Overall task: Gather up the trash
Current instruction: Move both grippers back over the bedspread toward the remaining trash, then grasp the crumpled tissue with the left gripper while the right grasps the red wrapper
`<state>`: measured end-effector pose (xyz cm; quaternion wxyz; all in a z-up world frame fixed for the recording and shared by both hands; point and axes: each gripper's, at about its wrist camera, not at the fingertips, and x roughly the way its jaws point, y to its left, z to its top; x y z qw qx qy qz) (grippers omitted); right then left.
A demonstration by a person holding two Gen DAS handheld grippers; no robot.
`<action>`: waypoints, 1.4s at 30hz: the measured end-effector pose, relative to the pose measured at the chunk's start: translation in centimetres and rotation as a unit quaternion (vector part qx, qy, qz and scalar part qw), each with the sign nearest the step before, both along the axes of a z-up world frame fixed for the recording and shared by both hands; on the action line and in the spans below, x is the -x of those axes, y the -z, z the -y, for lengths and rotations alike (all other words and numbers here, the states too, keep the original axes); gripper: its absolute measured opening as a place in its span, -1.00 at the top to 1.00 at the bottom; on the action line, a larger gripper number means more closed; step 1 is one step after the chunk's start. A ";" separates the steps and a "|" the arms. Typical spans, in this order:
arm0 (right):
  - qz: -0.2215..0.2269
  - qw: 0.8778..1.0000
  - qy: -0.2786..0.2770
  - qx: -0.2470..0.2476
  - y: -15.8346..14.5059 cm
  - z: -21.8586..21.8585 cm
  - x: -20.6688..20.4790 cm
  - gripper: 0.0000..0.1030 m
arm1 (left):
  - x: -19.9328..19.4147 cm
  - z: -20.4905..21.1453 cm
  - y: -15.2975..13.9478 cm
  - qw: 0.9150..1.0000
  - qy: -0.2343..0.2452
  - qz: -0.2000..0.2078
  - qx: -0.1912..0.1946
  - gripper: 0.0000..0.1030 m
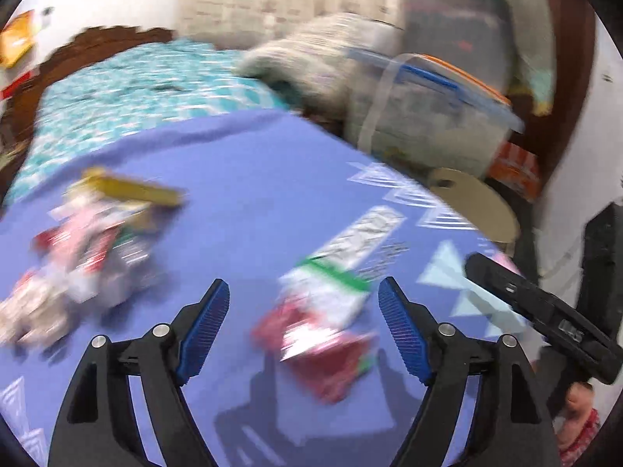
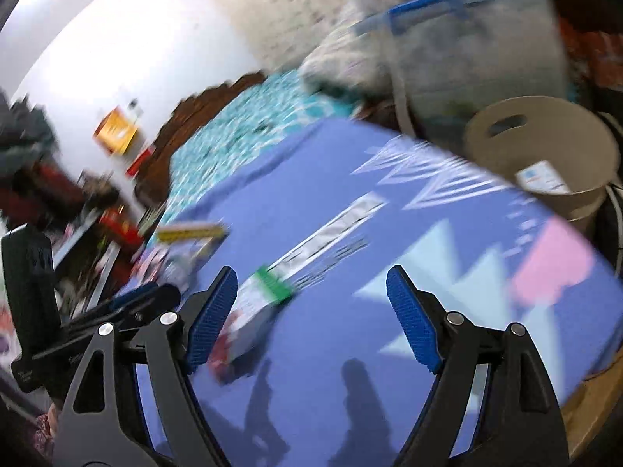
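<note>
Both views are blurred by motion. On a purple mat [image 1: 253, 163] lies a red, white and green wrapper [image 1: 323, 319]; it shows between the fingers of my left gripper [image 1: 303, 288], whose blue pads [image 1: 206, 323] stand wide apart and touch nothing. A heap of crumpled wrappers [image 1: 89, 249] with a yellow box [image 1: 132, 190] lies to the left. My right gripper [image 2: 311, 276] is open over bare mat [image 2: 350, 350], with the same wrapper [image 2: 257, 307] by its left finger and the yellow box [image 2: 190, 231] beyond.
A beige round container [image 2: 545, 148] stands off the mat's far right edge, with clear storage boxes [image 2: 467, 39] behind it. A teal patterned bedcover [image 1: 136, 85] stretches beyond the mat. The right gripper's black body [image 1: 545, 315] shows at the right of the left wrist view.
</note>
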<state>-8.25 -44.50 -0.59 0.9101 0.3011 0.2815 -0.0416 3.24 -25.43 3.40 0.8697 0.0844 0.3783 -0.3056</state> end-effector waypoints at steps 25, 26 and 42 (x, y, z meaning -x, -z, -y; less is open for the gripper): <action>-0.049 0.979 -0.169 0.103 -0.6 -16.1 -3.9 -0.35 | -2.4 -19.5 4.1 0.974 -0.225 -0.019 -0.027 -0.49; -0.052 0.978 -0.176 0.104 -0.4 -16.4 -4.1 -0.33 | -2.5 -19.7 4.1 0.973 -0.227 -0.021 -0.023 -0.50; -0.090 0.959 -0.242 0.113 2.6 -20.3 -5.2 -0.31 | -6.7 -31.4 2.0 0.941 -0.302 -0.094 0.118 -0.52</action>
